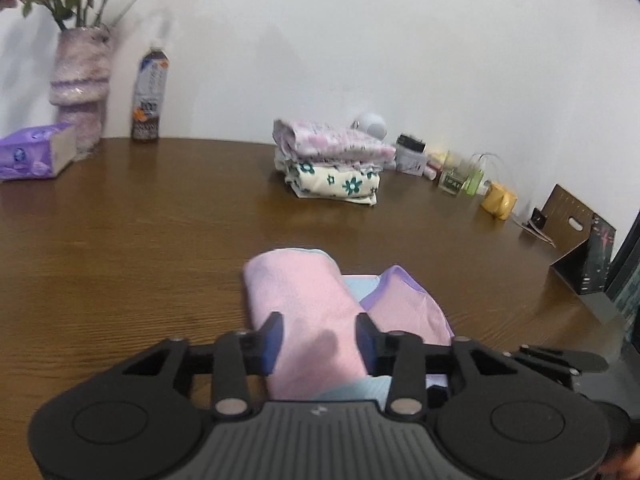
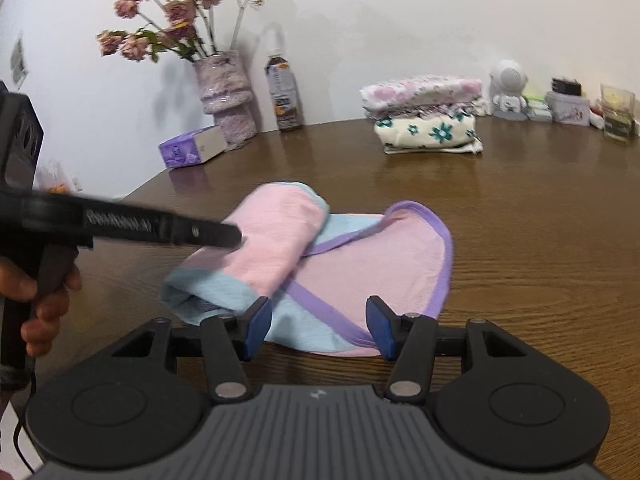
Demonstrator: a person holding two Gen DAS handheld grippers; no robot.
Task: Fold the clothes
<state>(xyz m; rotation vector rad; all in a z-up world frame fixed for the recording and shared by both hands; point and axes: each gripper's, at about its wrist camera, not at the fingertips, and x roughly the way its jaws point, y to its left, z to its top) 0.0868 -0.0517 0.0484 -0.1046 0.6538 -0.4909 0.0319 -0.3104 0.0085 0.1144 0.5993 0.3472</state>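
The soft pink terry garment, lilac-trimmed, lies half rolled on the wood-grain worktop. Left gripper fingers straddle the roll, spread; right gripper fingers gape empty.

Left gripper over a pink garment on a brown wooden table.

Jaws parted, blue-padded fingers either side of the folded pink roll, not visibly pressing it; a purple-edged flap and pale blue lining spread just right of the roll. Farther back, a stack of folded clothes, pink floral on top of cream with teal flowers. Far left against the white wall, a purple vase with flowers, a bottle beside it, a purple tissue box in front. Small jars and a yellow object along the right rear edge, blurred.
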